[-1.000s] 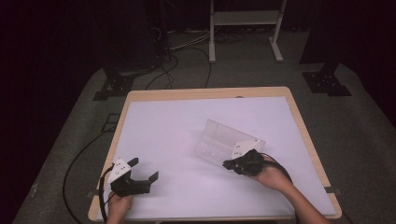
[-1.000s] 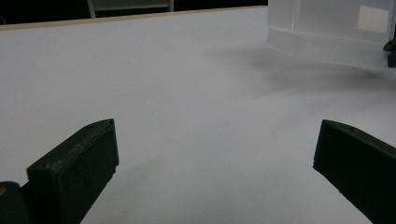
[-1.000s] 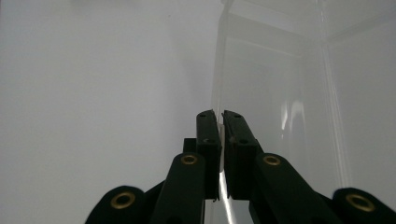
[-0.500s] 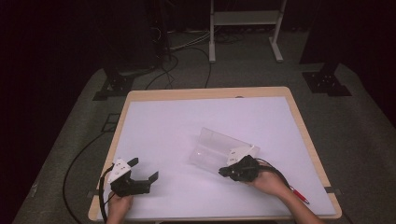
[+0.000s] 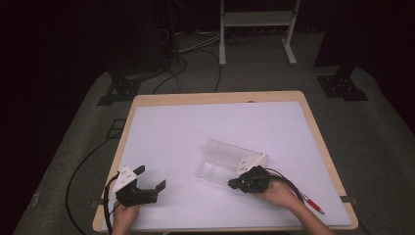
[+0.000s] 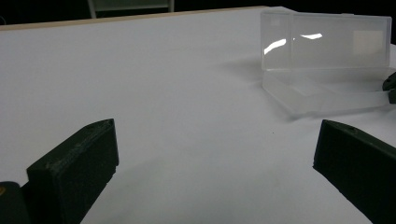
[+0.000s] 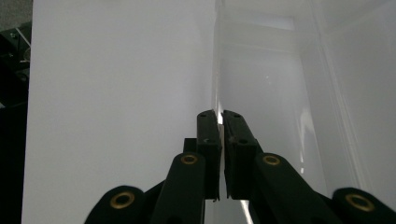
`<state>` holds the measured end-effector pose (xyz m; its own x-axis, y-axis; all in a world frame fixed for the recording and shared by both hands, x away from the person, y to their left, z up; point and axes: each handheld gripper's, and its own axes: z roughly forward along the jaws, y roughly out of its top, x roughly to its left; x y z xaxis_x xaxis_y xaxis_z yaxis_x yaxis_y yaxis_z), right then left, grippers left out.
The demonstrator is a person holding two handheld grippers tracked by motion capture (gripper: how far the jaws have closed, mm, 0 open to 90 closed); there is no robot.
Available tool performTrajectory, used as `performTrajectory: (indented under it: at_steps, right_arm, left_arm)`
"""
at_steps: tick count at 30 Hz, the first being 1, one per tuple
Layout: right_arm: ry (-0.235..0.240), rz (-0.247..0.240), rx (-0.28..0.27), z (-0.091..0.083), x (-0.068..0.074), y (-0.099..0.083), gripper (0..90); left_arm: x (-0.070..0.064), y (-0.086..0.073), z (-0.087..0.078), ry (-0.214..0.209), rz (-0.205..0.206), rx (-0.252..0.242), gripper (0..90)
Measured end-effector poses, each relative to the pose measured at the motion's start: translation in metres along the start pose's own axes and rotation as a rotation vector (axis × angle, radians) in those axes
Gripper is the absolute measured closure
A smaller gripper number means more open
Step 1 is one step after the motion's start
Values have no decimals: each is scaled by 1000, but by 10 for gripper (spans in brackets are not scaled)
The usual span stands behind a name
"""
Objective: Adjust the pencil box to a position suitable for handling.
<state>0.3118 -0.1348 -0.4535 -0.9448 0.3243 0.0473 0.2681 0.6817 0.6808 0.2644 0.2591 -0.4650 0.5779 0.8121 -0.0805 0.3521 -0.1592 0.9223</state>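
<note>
A clear plastic box (image 5: 230, 162) lies open on the white table (image 5: 195, 127), a little toward four o'clock from the table's centre in the high view. Its lid stands raised along the far side, at about eleven o'clock of the shallow tray part, and the tray lies flat on the surface.

The right gripper (image 5: 234, 183) sits at the box's near edge, at roughly five o'clock of it, held in the person's right hand (image 5: 279, 193). In the right gripper view its jaws are pressed almost together, with the thin rim of the tray's wall pinched between the two pads, so it has hold of the box by that edge. A red pen (image 5: 311, 202) lies on the table just beyond the hand, at about four o'clock of it, near the table's right border.

The left gripper (image 5: 151, 179) rests near the table's near-left corner, at about eight o'clock from the centre and well apart from the box. Its jaws stand wide apart with nothing between them; the left gripper view shows bare table in the gap and the clear plastic box (image 6: 327, 60) farther off at about one o'clock.
</note>
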Motion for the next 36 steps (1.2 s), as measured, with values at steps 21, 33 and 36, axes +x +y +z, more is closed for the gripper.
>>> performTrajectory:
  at_steps: [21,33,36]
  right_arm:
    - [62,65,-9,0,-1,-1,723]
    - [27,117,-82,-28,-9,-3,474]
    - [4,121,-106,-37,-10,-4,425]
  left_arm:
    - [2,0,-1,-4,-6,-6,0]
    - [2,0,-1,-4,-4,-6,0]
    - [1,0,-1,-4,-2,-6,0]
